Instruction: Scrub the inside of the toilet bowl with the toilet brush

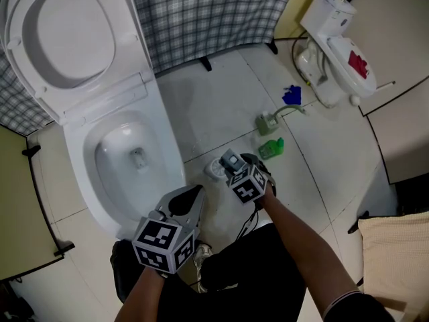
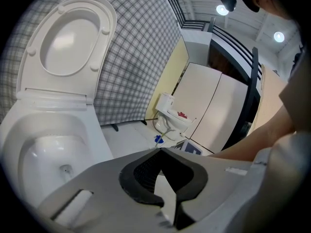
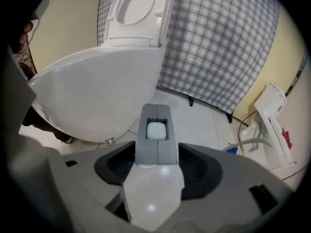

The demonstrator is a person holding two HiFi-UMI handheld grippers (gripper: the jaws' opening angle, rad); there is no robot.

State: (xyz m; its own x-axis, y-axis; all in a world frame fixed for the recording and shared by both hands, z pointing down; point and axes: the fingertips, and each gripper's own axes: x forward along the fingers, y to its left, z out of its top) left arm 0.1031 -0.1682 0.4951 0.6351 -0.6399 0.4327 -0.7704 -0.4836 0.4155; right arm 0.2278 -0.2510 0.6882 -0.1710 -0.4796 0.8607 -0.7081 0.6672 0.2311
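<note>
At the far left the toilet bowl (image 1: 107, 146) stands open with its lid (image 1: 67, 32) tipped back, and nothing is inside the basin but water. Just right of its front edge the left gripper (image 1: 196, 192) hangs low with its jaws clenched tip to tip on nothing, so it plays no part in the pick-up.

Further right, on the floor (image 1: 221, 99) just beside the foot of the bowl, the toilet brush sits in its white holder (image 1: 213, 172). Only its grey handle (image 3: 156, 130) shows. The handle stands roughly upright, and its blunt top end faces up at the right gripper (image 3: 156, 150). That gripper points steeply down from above. Its jaws are spread wide with one on each side of the handle, and as far as the right gripper view shows, the pads are not pressing on it. So the brush is released, not grasped.

The right hand is plainly the nearer one and is already lined up along the handle's long axis. Judging from this, the next move would be to close on the handle and draw it straight up out of the holder. From the brush, the basin lies to the left and a little further from the person, so the lifted brush would have to travel left over the rim and then down into the bowl. Scrubbing looks not yet under way here
</note>
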